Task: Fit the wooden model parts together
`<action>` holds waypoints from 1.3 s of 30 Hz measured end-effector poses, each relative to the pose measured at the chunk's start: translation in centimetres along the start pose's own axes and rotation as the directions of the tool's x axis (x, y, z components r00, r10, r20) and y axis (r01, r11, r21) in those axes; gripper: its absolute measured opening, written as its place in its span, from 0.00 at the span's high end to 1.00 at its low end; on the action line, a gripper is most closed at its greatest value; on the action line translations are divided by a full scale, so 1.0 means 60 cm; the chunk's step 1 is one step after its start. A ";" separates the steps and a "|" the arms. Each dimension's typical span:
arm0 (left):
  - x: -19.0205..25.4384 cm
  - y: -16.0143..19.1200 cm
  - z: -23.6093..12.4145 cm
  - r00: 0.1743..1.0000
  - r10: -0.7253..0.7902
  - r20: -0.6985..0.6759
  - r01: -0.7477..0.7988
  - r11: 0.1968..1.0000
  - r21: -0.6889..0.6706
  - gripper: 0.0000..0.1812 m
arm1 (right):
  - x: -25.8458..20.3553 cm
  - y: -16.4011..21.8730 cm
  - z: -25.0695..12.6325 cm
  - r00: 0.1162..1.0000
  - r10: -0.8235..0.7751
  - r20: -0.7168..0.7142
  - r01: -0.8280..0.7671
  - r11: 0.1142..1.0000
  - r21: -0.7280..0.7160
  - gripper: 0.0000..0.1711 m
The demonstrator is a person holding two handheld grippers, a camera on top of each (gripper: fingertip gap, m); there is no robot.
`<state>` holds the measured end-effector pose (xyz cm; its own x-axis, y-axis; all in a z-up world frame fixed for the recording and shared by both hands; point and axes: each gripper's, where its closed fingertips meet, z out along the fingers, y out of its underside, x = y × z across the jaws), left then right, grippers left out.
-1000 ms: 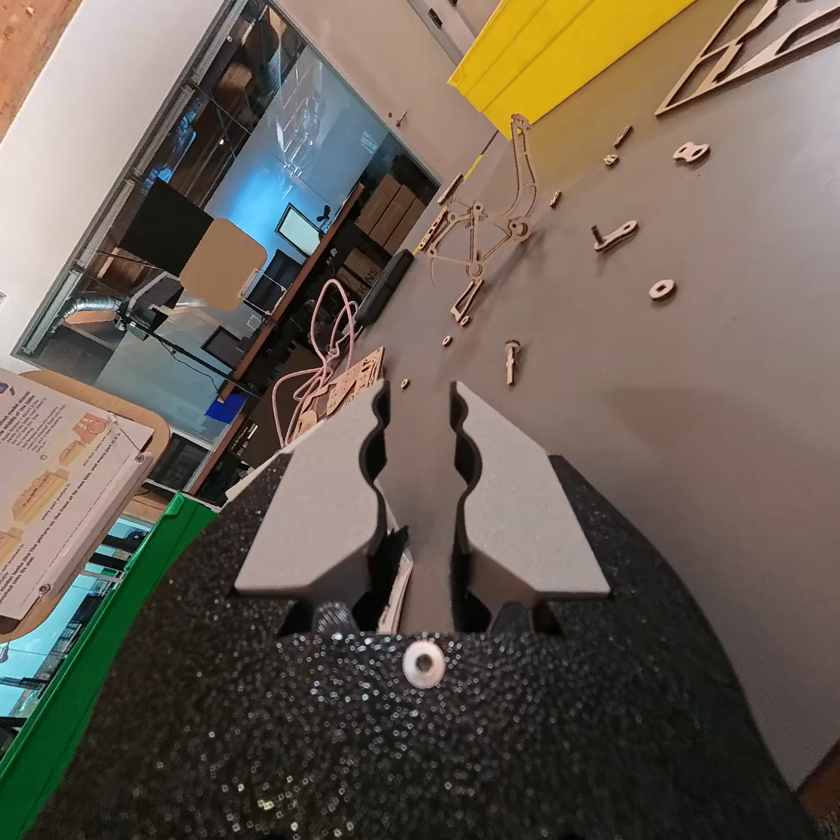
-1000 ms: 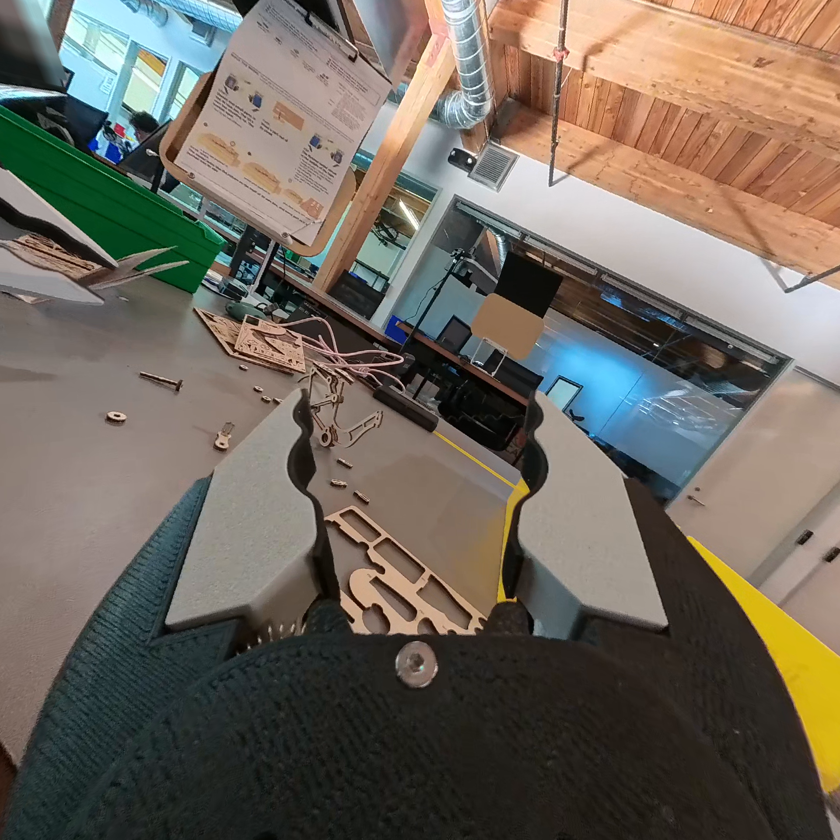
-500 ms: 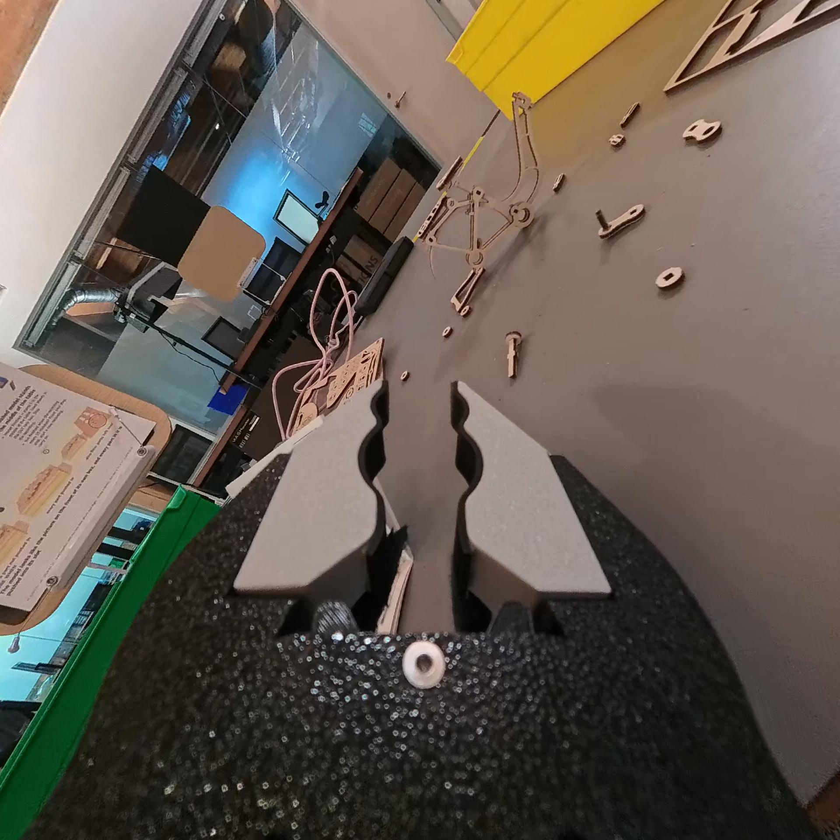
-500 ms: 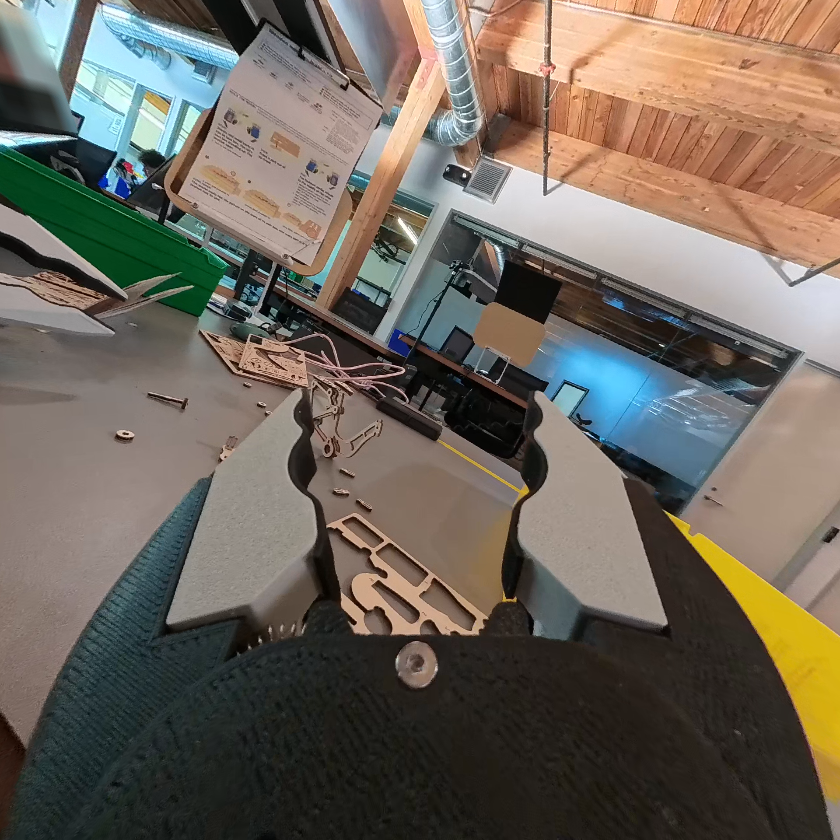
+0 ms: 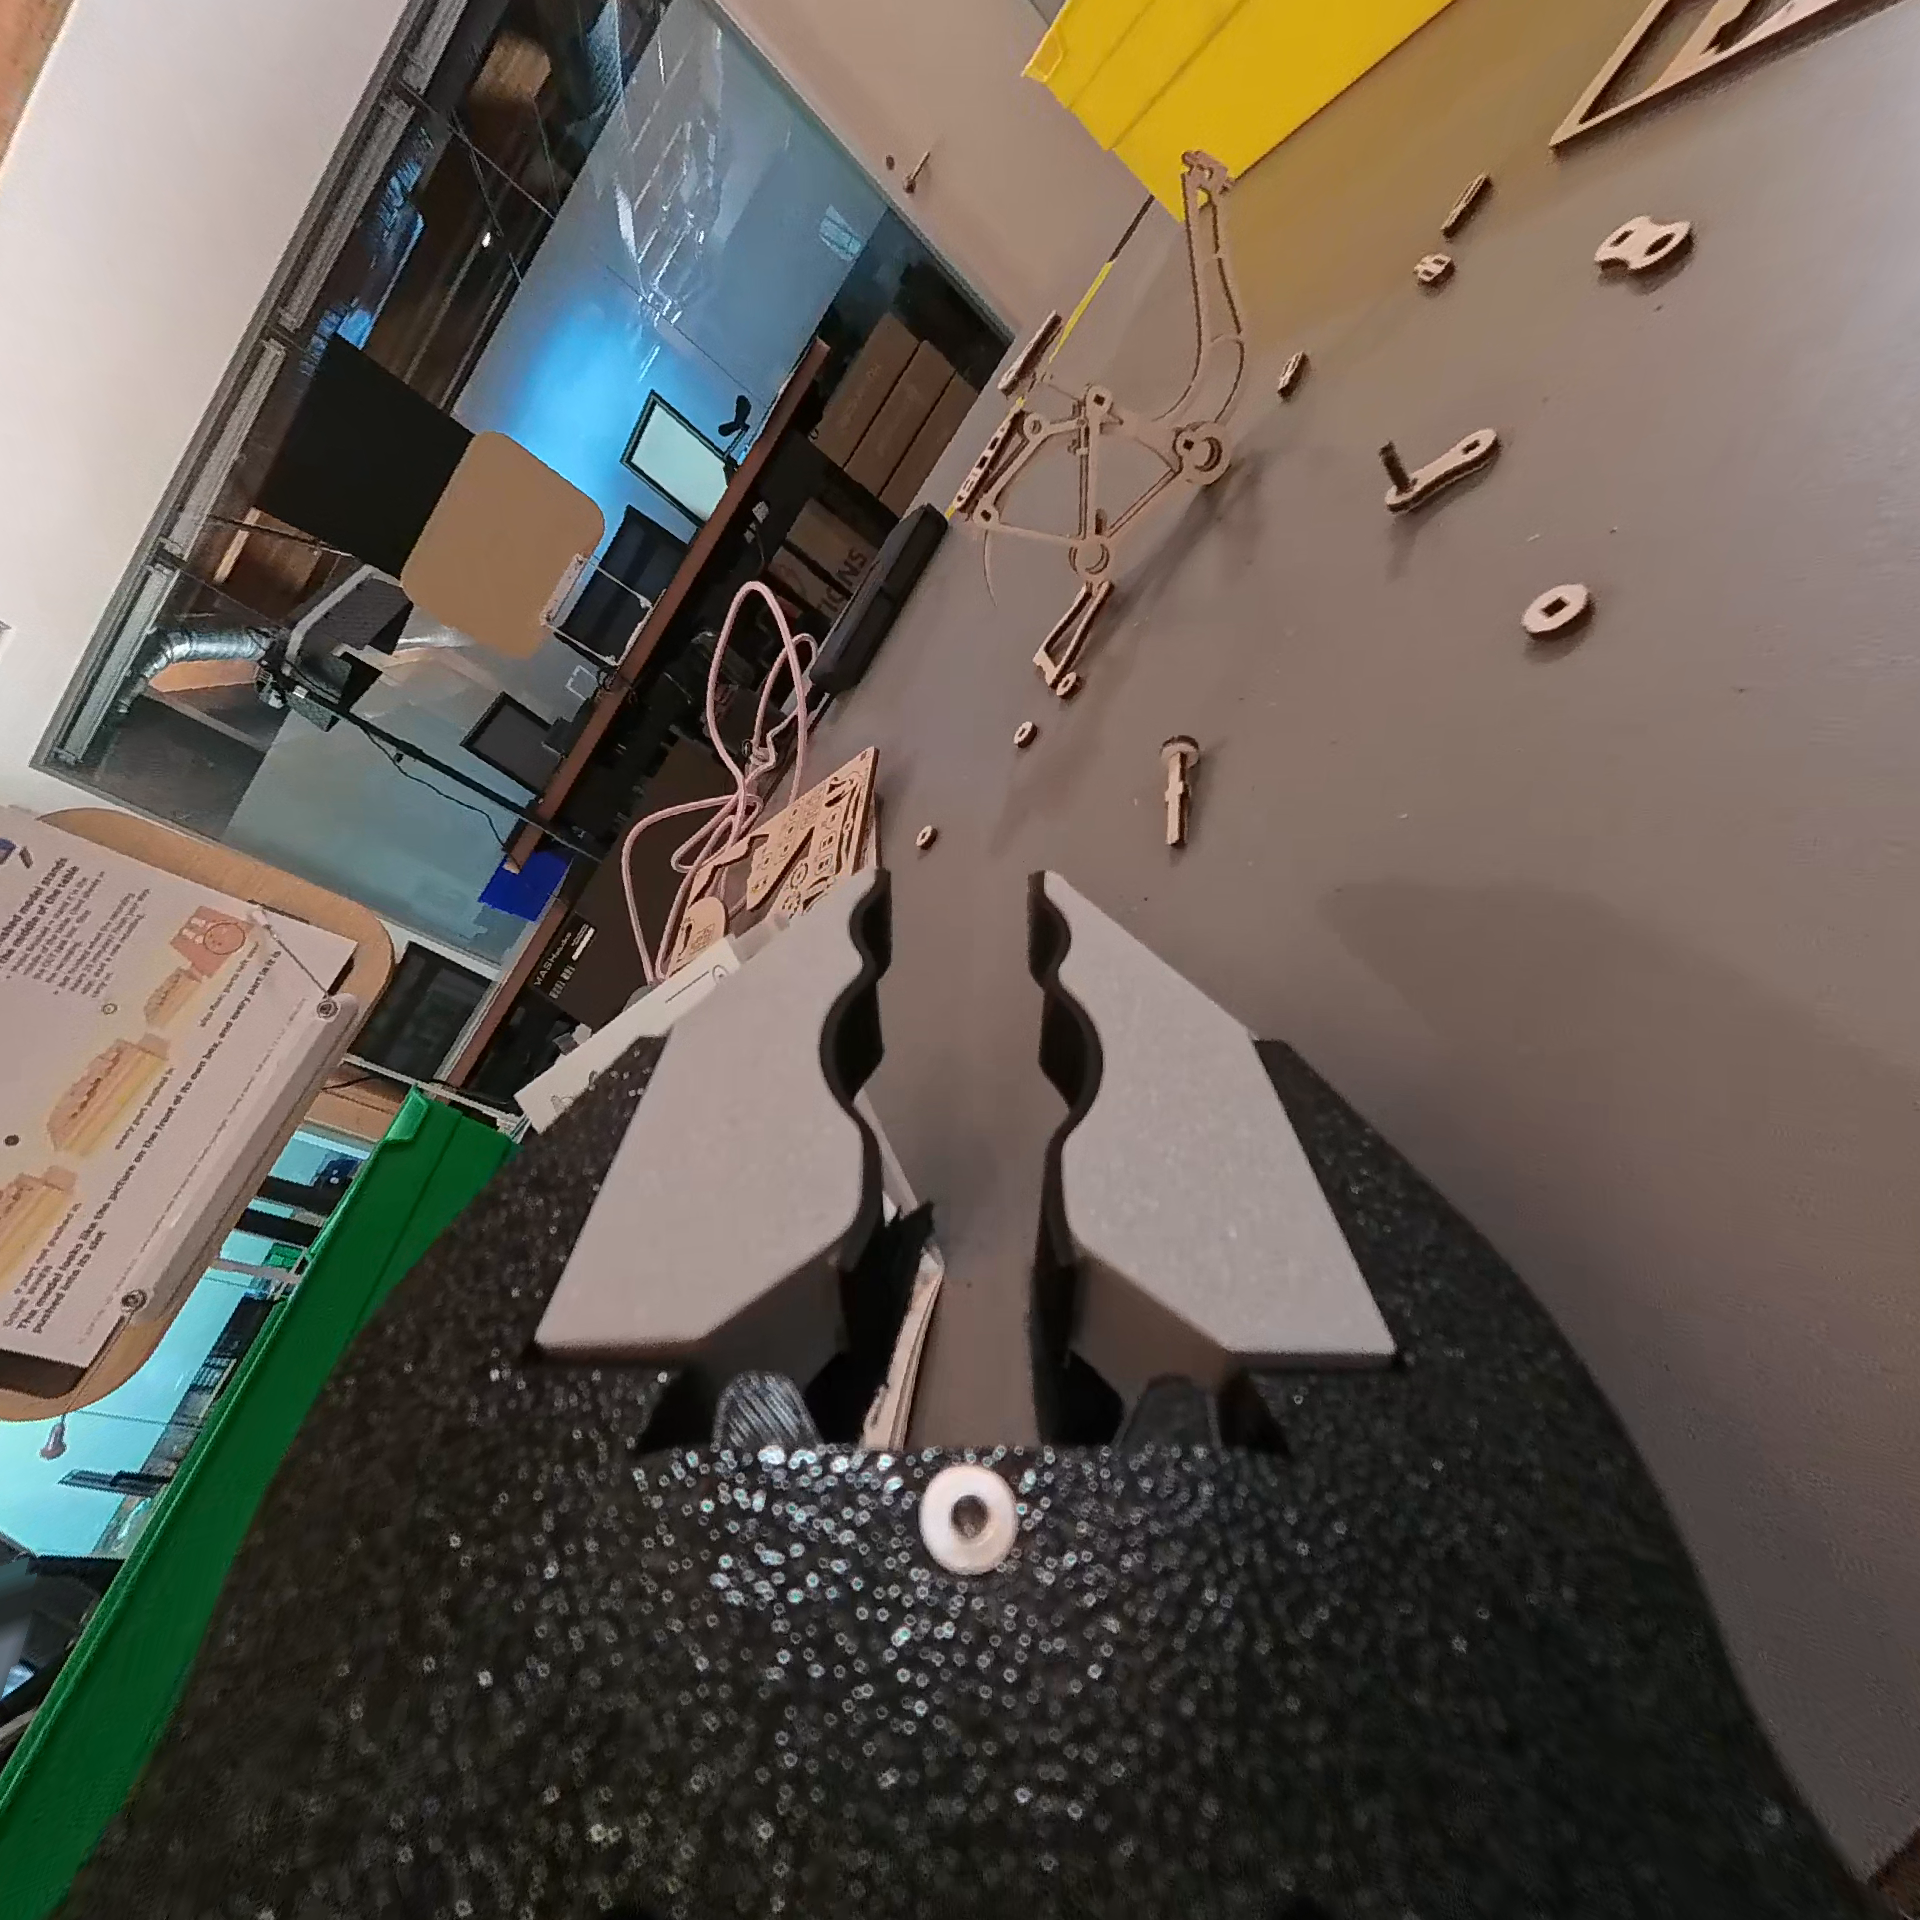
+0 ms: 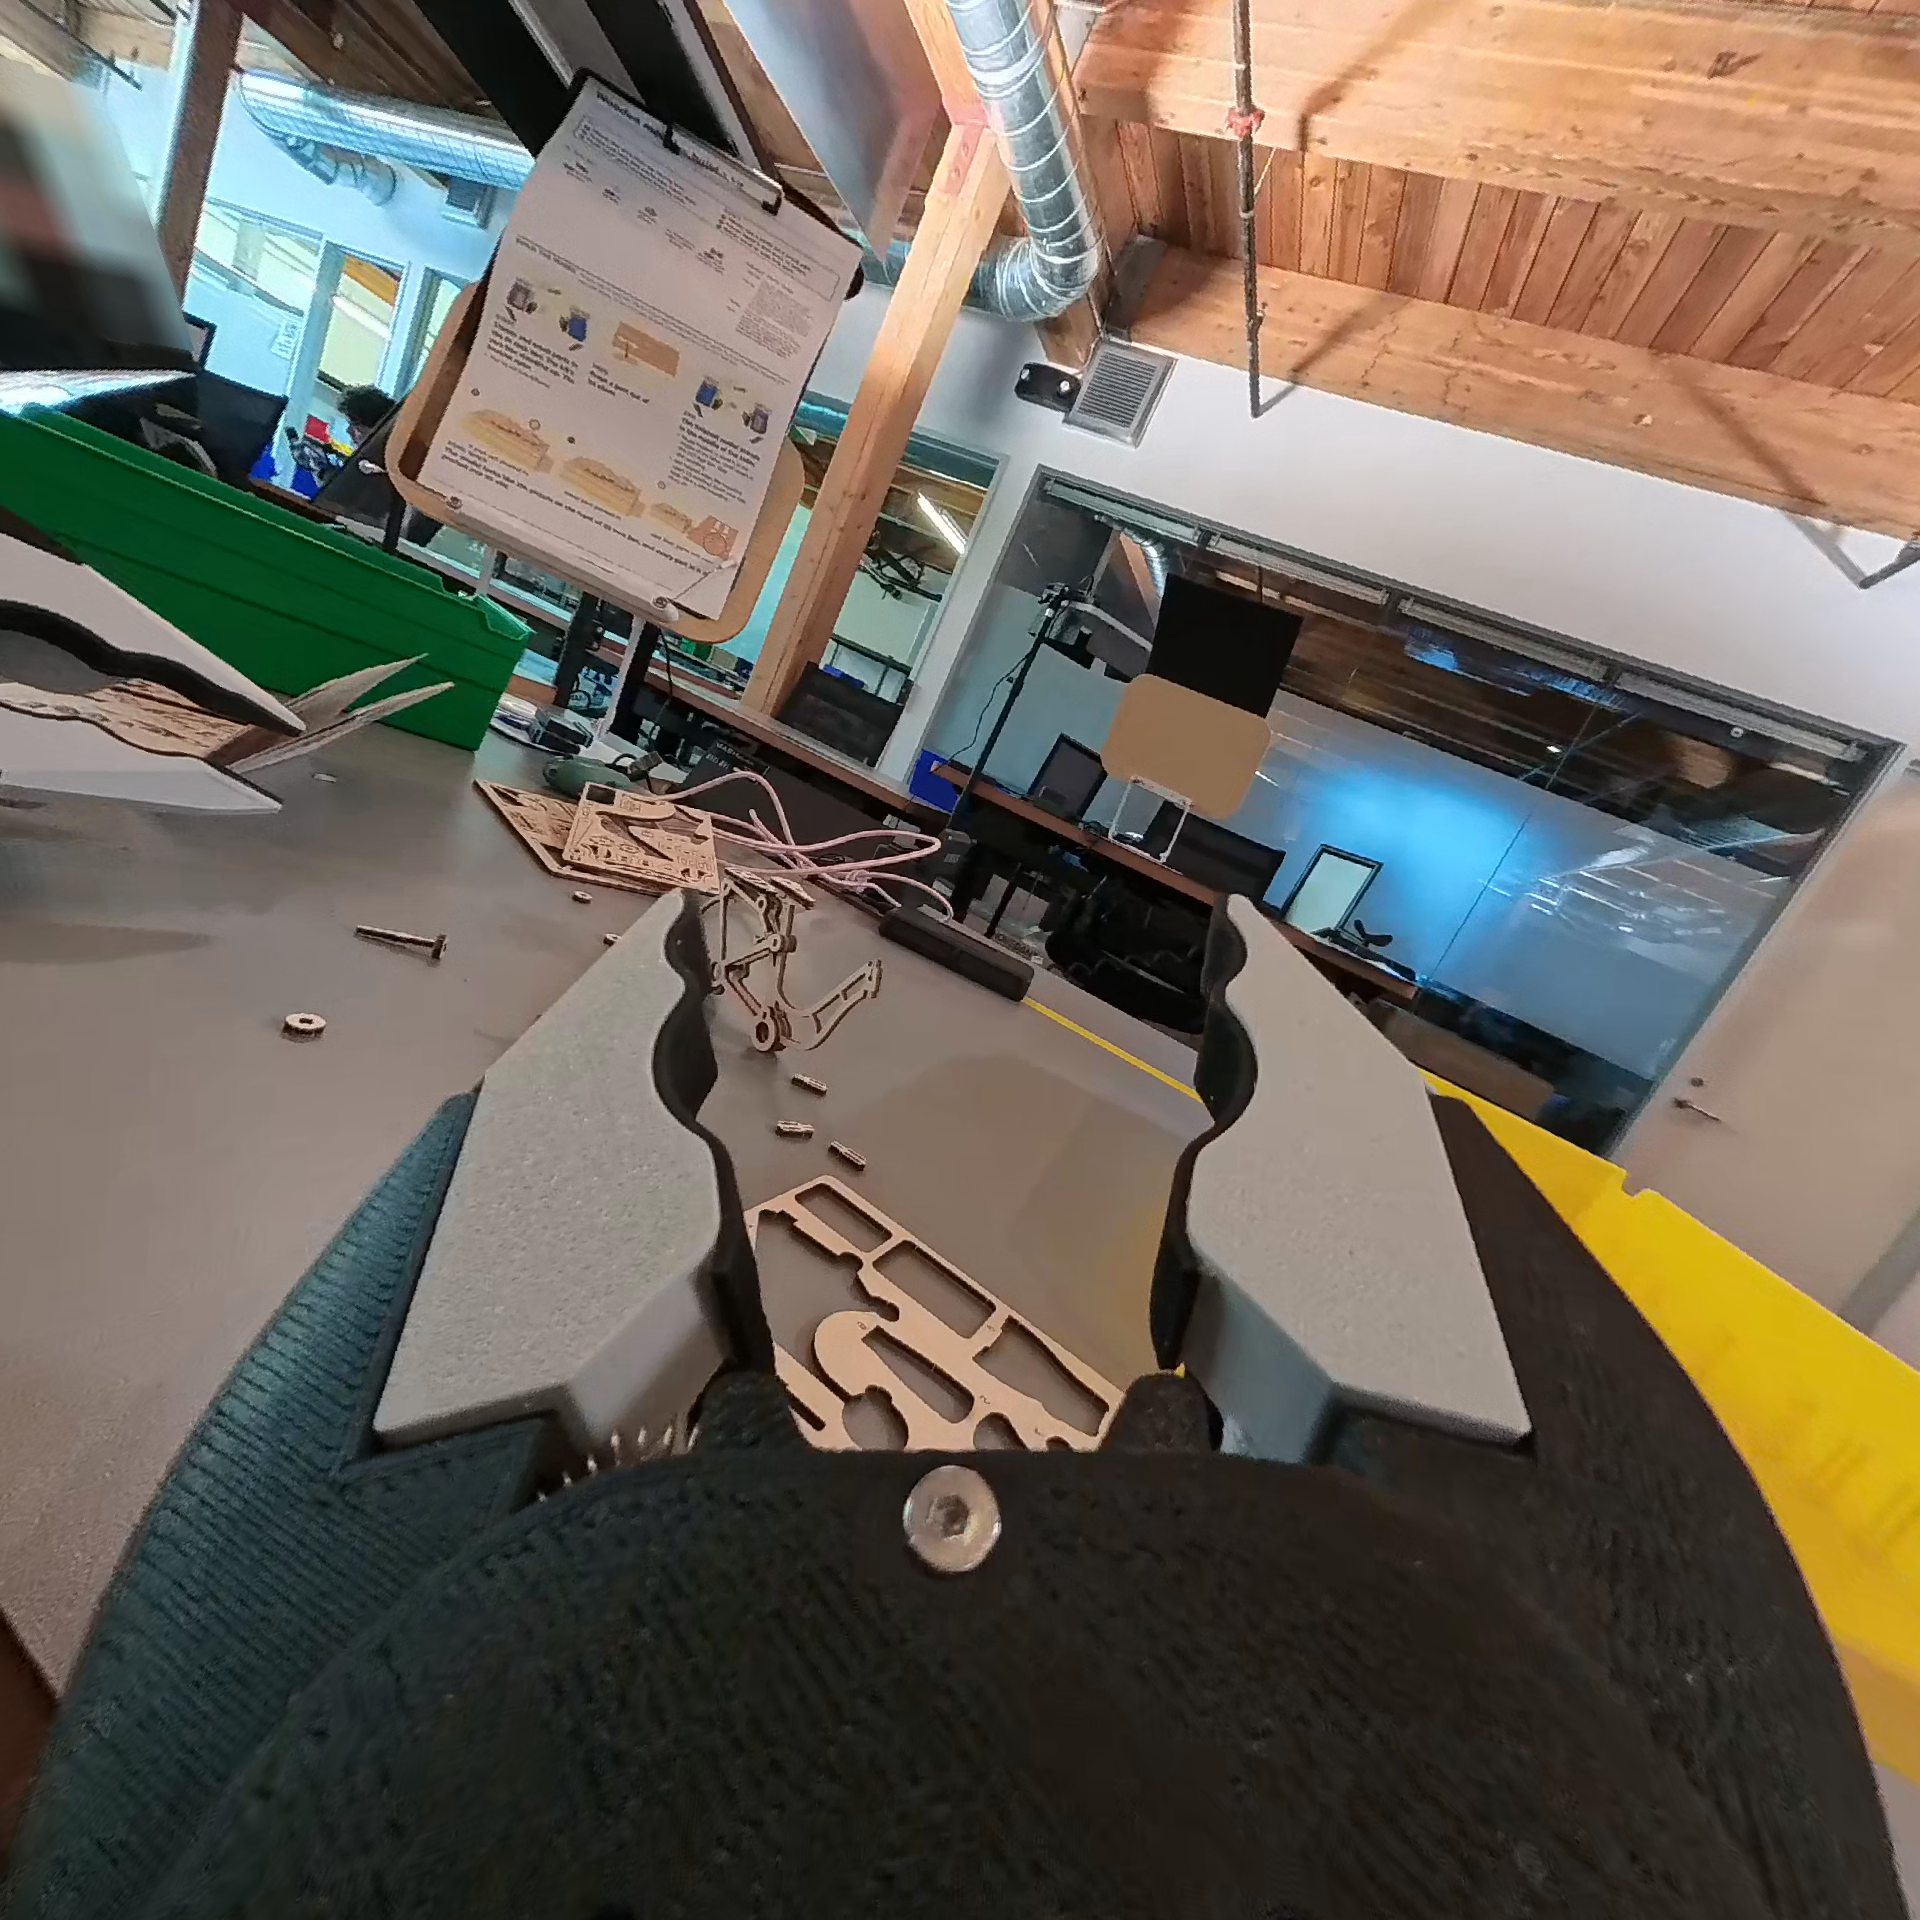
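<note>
My right tongs [image 6: 951, 1023] have dipped toward the tabletop [image 6: 156, 1122] — spread wide, empty; my left tongs [image 5: 958, 904] barely shift, narrowly parted, gripping nothing. The half-built wooden model [image 6: 774, 977] stands just beyond the right tips, loose pegs [image 6: 795, 1127] on its near side. I should approach low and pinch one peg squarely — they look small and easily flicked.

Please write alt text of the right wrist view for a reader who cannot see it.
The right gripper is open and empty above a grey table. Below it lies a cut-out wooden sheet; farther ahead stands a partly built wooden model, with small wooden parts scattered around.
</note>
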<state>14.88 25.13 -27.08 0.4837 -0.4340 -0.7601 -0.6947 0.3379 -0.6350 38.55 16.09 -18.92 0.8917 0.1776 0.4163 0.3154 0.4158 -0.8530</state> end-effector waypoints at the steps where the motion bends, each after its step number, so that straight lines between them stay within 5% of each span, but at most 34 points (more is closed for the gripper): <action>1: 0.000 0.000 0.000 1.000 0.000 0.002 0.000 1.000 0.001 0.87 | 0.000 0.000 0.000 1.000 -0.001 -0.001 0.001 1.000 -0.001 0.45; 32: 0.006 0.003 0.004 1.000 0.013 -0.018 -0.013 1.000 -0.024 0.84 | -0.007 -0.003 0.002 1.000 -0.011 0.010 0.011 1.000 0.001 0.44; 35: -0.007 -0.042 -0.025 1.000 -0.002 0.030 -0.002 0.991 0.132 0.78 | -0.012 -0.002 0.001 0.999 -0.039 0.016 0.039 0.999 0.001 0.43; 39: 0.009 -0.095 -0.074 0.998 0.061 0.017 -0.062 0.984 0.166 0.71 | -0.013 0.000 0.001 0.999 -0.034 0.041 0.034 0.999 -0.001 0.43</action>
<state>16.76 19.24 -23.25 0.4495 -0.3988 -0.7993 -0.6255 0.4983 -0.6004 37.86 16.00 -19.21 0.8664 0.2001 0.4574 0.3455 0.4210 -0.8387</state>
